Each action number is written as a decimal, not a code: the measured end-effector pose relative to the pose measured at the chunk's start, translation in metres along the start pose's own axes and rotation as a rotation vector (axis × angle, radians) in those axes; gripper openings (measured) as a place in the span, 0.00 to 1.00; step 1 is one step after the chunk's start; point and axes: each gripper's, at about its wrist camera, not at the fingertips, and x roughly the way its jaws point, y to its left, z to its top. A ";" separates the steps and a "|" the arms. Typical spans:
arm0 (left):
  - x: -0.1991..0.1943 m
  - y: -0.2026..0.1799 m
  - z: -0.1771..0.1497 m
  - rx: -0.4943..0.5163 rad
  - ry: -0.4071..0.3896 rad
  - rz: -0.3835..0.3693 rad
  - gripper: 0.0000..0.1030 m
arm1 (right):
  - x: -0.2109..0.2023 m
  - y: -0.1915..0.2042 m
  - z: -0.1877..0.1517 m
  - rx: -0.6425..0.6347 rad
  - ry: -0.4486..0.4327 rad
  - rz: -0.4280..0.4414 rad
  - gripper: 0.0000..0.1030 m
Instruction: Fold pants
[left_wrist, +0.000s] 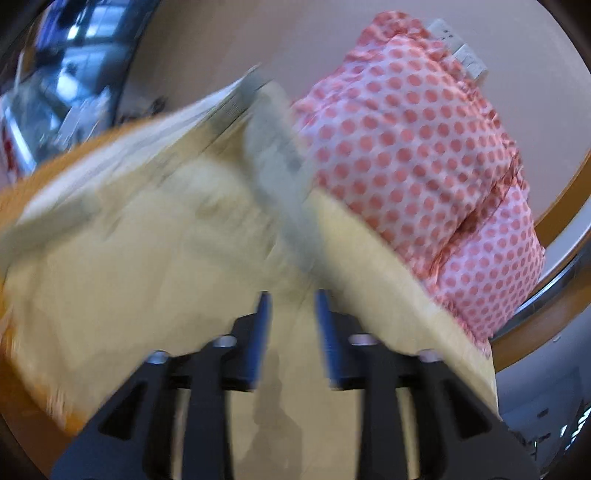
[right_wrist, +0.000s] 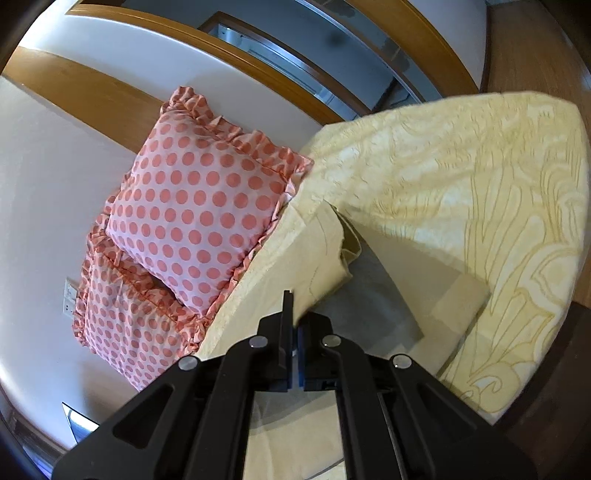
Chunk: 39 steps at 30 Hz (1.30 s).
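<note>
My right tongs (right_wrist: 294, 325) are pressed together on a fold of the cream pants (right_wrist: 325, 254), the cloth rising from between the two tips and draping up and away ahead of me. The rest of the pants lies flat just beyond and to the right of those tongs: I count one pale cream panel (right_wrist: 454, 306) and one greyer panel (right_wrist: 365, 295) overlapping it, on the yellow patterned bedspread (right_wrist: 498, 192).

My left tongs (left_wrist: 293, 314) stand apart, two blue-padded fingers (left_wrist: 263, 310) with a clear gap between them and nothing in it. That view is smeared with blur. Straight ahead of them a grey strip of cloth (left_wrist: 280, 173) runs up and away over cream fabric; whether it touches the tips I cannot tell.

Two pink pillows with coral dots sit at the head of the bed, one pillow (right_wrist: 199, 210) leaning over the other pillow (right_wrist: 133, 325), left of my right tongs and up to the right of my left ones. One white wall socket (right_wrist: 69, 295) is beside them.
</note>
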 end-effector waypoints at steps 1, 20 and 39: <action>0.012 -0.012 0.017 0.015 -0.023 0.019 0.86 | 0.000 0.000 0.000 -0.004 0.000 -0.002 0.01; 0.041 0.002 0.099 0.046 -0.004 0.194 0.04 | -0.003 0.017 0.022 -0.050 -0.060 0.026 0.01; -0.047 0.112 -0.049 -0.043 0.080 0.157 0.05 | -0.013 -0.040 0.001 0.050 0.011 -0.187 0.01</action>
